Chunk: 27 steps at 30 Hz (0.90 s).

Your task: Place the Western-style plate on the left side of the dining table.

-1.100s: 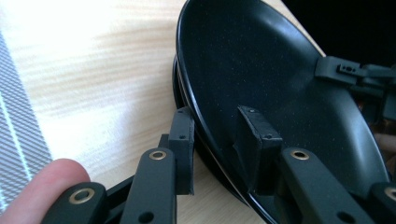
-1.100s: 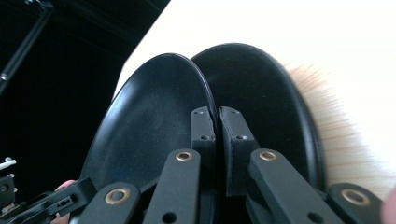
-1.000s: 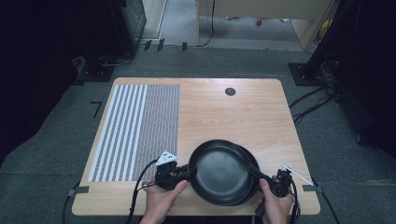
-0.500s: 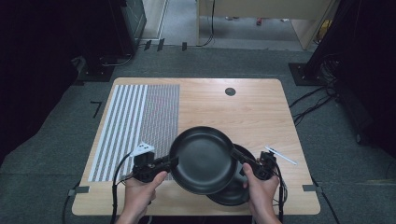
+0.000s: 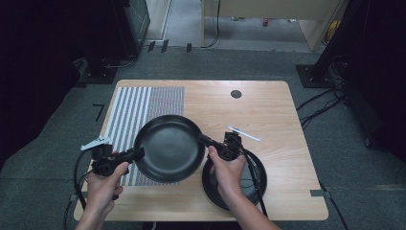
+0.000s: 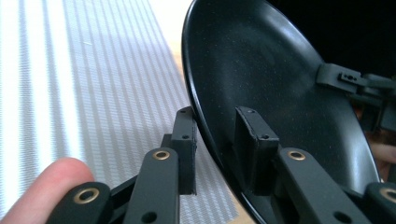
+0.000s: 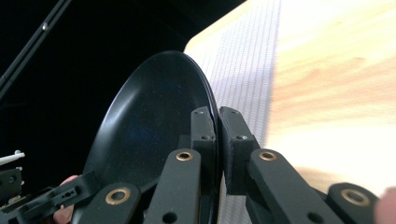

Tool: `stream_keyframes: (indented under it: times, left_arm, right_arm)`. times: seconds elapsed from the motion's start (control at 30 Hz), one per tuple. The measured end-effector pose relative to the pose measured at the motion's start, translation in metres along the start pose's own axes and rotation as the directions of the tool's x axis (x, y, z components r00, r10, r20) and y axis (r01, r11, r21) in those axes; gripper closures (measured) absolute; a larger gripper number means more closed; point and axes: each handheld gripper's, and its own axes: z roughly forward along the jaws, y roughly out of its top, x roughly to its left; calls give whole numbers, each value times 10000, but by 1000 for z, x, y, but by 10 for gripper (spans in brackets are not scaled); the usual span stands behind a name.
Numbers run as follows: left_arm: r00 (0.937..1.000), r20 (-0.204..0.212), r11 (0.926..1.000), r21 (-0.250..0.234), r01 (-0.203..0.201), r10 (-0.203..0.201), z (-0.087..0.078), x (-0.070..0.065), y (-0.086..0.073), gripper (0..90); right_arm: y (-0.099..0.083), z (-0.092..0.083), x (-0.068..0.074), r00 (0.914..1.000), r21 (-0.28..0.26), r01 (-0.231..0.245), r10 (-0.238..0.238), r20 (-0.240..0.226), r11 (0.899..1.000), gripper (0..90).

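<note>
A black round plate [image 5: 167, 148] hangs tilted above the near left of the table, held at opposite rims. My left gripper [image 5: 136, 153] is shut on its left rim; in the left gripper view the plate [image 6: 280, 93] has its rim between the two pads of my left gripper [image 6: 217, 140]. My right gripper [image 5: 203, 140] is shut on the right rim, and in the right gripper view its jaws [image 7: 218, 135] pinch the edge of the plate [image 7: 149, 121]. A second black plate [image 5: 261, 175] lies flat on the table under my right hand.
A grey-and-white striped mat [image 5: 129, 110] covers the left part of the wooden table [image 5: 268, 115]. A small black round hole [image 5: 236, 94] sits near the far edge. Dark equipment and cables stand on the floor around the table.
Both hands have lifted the upper plate and carried it left and away from the near edge. The lower plate, hidden a second ago, now lies uncovered at the near right.
</note>
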Motion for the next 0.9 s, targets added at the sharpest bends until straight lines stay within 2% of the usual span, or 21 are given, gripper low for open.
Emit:
stream_keyframes:
  times: [0.07, 0.17, 0.43, 0.57, 0.67, 0.7, 0.9]
  left_arm:
    - [9998, -63, 9997, -128, 198, -199, -6, 12, 4, 719]
    - [9991, -300, 9993, -229, 284, -290, -15, 27, 9, 718]
    - [9950, -832, 9983, -240, 533, -551, -21, 58, 22, 714]
    - [9915, -1081, 9974, -153, 711, -724, -15, 73, 29, 710]
    - [9894, -1087, 9953, -107, 961, -967, -8, 86, 34, 710]
    - [9884, -1074, 9942, -31, 1073, -1070, -5, 91, 35, 711]
    - [9807, -1198, 9873, 173, 1578, -1546, 18, 112, 41, 709]
  right_arm:
    - [-1, 13, 10, 9998, 26, 188, -188, -22, 9998, 858]
    - [-1, 34, 21, 9998, 202, 177, -175, -72, 9996, 857]
    - [-1, 81, 32, 9999, 619, -51, 59, -133, 9981, 856]
    - [2, 100, 33, 10000, 706, 24, -18, -85, 9975, 856]
    - [5, 114, 31, 9999, 840, -149, 146, 39, 9964, 856]
    - [6, 122, 30, 9998, 873, -144, 130, 164, 9961, 856]
    - [10, 143, 22, 9982, 858, -173, 122, 594, 9962, 856]
